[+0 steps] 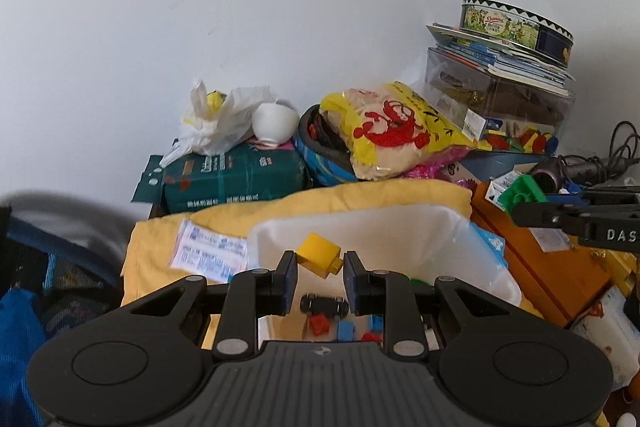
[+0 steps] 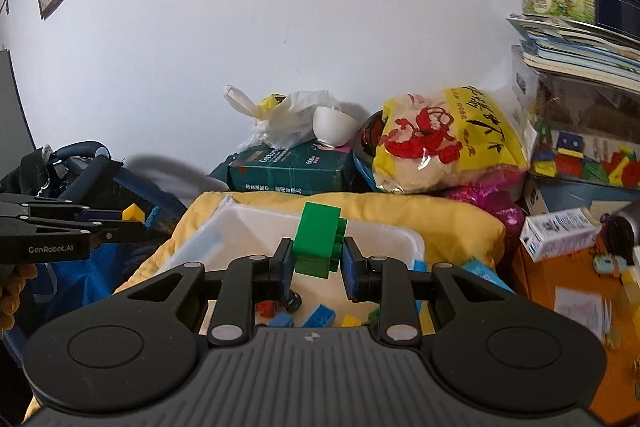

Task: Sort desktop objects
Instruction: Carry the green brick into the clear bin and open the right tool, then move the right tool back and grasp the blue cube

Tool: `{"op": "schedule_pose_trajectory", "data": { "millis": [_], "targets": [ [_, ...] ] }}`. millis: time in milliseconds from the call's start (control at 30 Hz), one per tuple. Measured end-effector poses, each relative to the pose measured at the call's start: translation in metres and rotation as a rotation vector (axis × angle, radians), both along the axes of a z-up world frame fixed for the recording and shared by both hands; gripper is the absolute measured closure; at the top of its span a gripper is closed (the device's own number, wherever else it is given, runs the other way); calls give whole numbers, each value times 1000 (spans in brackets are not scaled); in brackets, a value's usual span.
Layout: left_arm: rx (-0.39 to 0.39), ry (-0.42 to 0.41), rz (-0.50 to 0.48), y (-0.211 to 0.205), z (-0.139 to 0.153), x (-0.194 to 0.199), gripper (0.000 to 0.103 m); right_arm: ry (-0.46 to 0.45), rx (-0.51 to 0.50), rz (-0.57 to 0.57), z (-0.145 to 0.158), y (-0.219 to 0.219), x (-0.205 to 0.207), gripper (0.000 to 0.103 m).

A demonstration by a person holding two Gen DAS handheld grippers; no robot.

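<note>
In the lower middle of the left wrist frame, we see our left gripper (image 1: 320, 273) pinching a yellow block (image 1: 320, 254), tilted between its pads above the white tub (image 1: 420, 227). Centre frame in the right wrist view, our right gripper (image 2: 317, 267) clamps a green block (image 2: 318, 241) over the same tub, where loose bricks (image 2: 318, 317) lie.

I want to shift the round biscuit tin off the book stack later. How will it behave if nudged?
The biscuit tin looks like rigid metal, so it should slide rather than flex. It sits on an uneven stack of books, which may shift with it. Being round, it could roll if it tips onto its edge. Its weight cannot be judged.
</note>
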State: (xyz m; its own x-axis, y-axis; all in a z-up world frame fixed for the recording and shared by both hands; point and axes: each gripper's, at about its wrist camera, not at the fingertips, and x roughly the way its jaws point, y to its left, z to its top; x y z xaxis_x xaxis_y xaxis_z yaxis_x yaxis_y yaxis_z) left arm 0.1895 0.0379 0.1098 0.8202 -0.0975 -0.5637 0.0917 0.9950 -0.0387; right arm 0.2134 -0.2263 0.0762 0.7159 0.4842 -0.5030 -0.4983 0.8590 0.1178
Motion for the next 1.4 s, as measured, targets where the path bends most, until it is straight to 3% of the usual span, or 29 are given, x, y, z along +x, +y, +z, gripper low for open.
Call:
{"op": "schedule_pose_trajectory", "data": {
  "millis": [333, 400, 433, 467, 500, 533, 733, 1000, 1200, 1400],
  "targets": [
    [8, 44, 8, -5, 3, 39, 74, 54, -60, 25, -4, 22, 35, 75],
    [17, 60, 27, -5, 0, 45, 59, 74, -68, 24, -8, 26, 43, 73],
    [32, 57, 39, -6, -2, 46, 38, 85, -74, 25, -9, 28, 46, 68],
    [49, 55, 41, -6, -5, 47, 28, 93, -79, 22, -12, 29, 49, 59],
    [72, 63, 39, -7, -10, 49, 29, 100, -86, 13, -15, 30, 51, 35],
    [93, 76, 36, -7, -14, 48, 29, 99, -90, 7, -17, 30, 51, 26],
    [68, 93, 64, 6, -34, 27, 29, 102, -91, 5, -29, 18, 35, 27],
    [1, 85, 87, 17, -69, -38, 29, 46, -81, 36, -57, -6, -29, 28],
    [-23, 165, 113, 17, -114, -79, 29, 174, -143, 11, -122, -1, -45, 38],
    [-15, 163, 72, 13, -125, -101, 29, 241, -157, -15, -155, 17, -35, 43]
  ]
}}
